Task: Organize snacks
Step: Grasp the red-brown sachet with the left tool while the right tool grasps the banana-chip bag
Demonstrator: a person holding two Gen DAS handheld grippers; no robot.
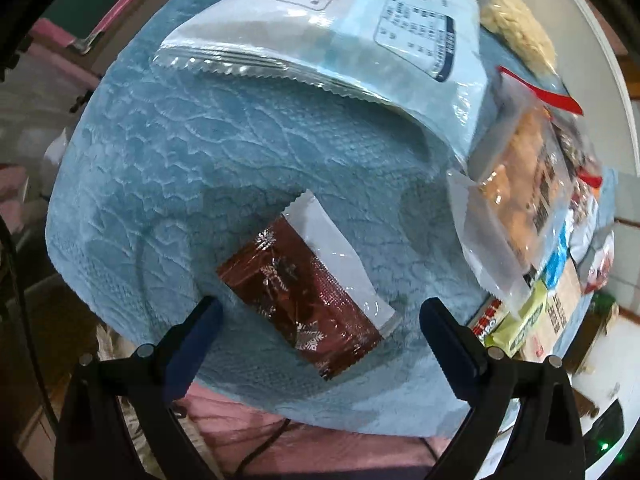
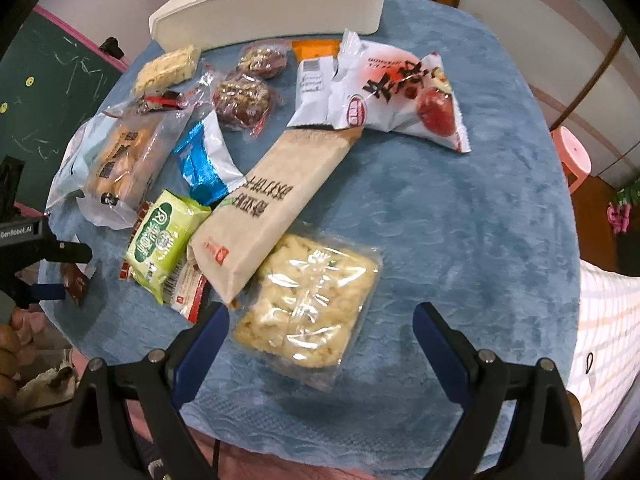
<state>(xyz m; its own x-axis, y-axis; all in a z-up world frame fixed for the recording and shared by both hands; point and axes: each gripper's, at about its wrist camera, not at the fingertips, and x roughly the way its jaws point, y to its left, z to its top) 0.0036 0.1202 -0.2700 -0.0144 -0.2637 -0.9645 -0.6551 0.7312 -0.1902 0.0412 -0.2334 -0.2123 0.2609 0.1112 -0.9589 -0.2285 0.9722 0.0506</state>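
Observation:
A dark red foil snack with silver snowflakes (image 1: 304,292) lies on the blue towel (image 1: 192,152). My left gripper (image 1: 320,312) is open, its fingers on either side of the snack's near end. It also shows at the left edge of the right wrist view (image 2: 60,272), with the red snack (image 2: 76,284) between its tips. My right gripper (image 2: 320,320) is open just above a clear pack of puffed rice cake (image 2: 308,308). A white bin (image 2: 272,4) stands at the far side.
Many snacks lie on the towel: a long beige cracker pack (image 2: 272,208), a green pack (image 2: 164,240), a blue foil pack (image 2: 204,164), a red-and-white bag (image 2: 404,92), walnut-date packs (image 2: 244,96), a large pale-blue bag (image 1: 340,28). A pink stool (image 2: 572,160) stands at right.

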